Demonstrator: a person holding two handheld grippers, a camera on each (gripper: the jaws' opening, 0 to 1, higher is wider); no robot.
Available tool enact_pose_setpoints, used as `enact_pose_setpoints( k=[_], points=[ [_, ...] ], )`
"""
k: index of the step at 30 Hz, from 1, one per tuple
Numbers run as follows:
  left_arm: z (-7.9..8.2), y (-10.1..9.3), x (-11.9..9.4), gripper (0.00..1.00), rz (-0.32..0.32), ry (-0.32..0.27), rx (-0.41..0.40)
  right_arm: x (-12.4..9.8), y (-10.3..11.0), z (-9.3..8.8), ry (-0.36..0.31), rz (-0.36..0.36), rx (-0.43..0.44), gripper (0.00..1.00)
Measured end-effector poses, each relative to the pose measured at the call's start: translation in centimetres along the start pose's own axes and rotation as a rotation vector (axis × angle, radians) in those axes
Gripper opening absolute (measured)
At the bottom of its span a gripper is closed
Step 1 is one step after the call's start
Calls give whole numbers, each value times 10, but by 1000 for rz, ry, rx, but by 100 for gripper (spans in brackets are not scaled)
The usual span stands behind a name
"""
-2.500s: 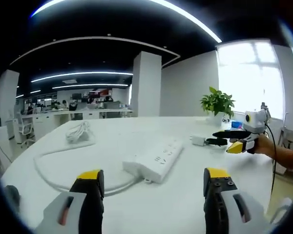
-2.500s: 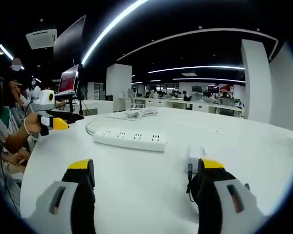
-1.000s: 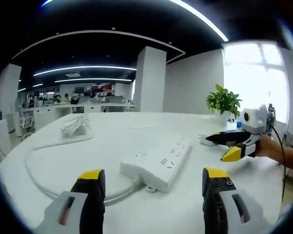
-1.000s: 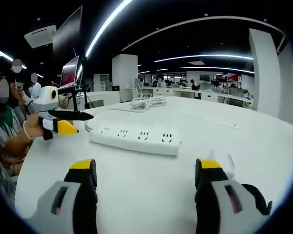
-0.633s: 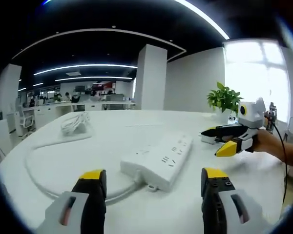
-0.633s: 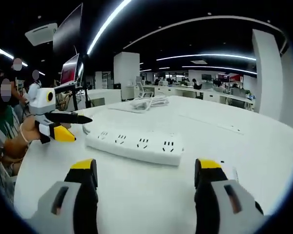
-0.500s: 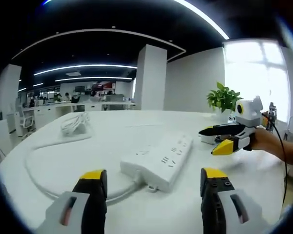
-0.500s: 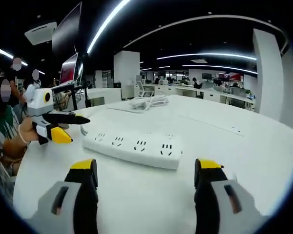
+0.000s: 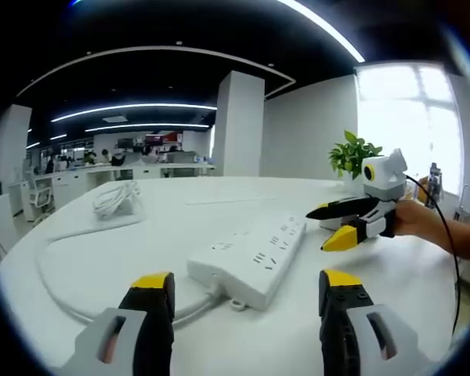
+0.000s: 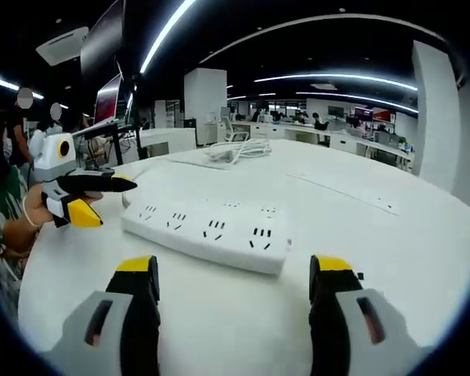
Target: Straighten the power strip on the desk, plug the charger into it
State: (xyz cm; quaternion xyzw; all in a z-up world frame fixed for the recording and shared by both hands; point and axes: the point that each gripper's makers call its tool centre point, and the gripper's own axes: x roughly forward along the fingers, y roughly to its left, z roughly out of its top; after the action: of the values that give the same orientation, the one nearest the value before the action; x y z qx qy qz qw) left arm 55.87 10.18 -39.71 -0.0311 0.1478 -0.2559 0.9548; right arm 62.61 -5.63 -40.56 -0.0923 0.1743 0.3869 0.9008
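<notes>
In the left gripper view, the left gripper (image 9: 243,301) hangs wide open and empty; the power strip (image 9: 251,258) lies askew at twelve o'clock on the desk (image 9: 86,258). In the right gripper view, the right gripper (image 10: 233,290) gapes empty before the strip — best close squarely on both ends, then swivel gently.

The strip (image 9: 251,258) is white with dark socket slots, its cord (image 9: 70,301) white, on a white desk (image 9: 172,227). Both grippers, left (image 9: 243,291) and right (image 10: 233,276), are grey and black with yellow tips. The plant (image 9: 352,156) is green.
</notes>
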Motion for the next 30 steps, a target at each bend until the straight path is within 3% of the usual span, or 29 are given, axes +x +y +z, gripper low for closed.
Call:
enact_pose_setpoints(
  k=[10,30],
  points=[
    [-1,-4,3,71,-5,8,16,8,-1,-4,33,23,-1,74],
    [-9,-3,11,65,-1,36,18,12,1,-8,25,49,3,71]
  ],
)
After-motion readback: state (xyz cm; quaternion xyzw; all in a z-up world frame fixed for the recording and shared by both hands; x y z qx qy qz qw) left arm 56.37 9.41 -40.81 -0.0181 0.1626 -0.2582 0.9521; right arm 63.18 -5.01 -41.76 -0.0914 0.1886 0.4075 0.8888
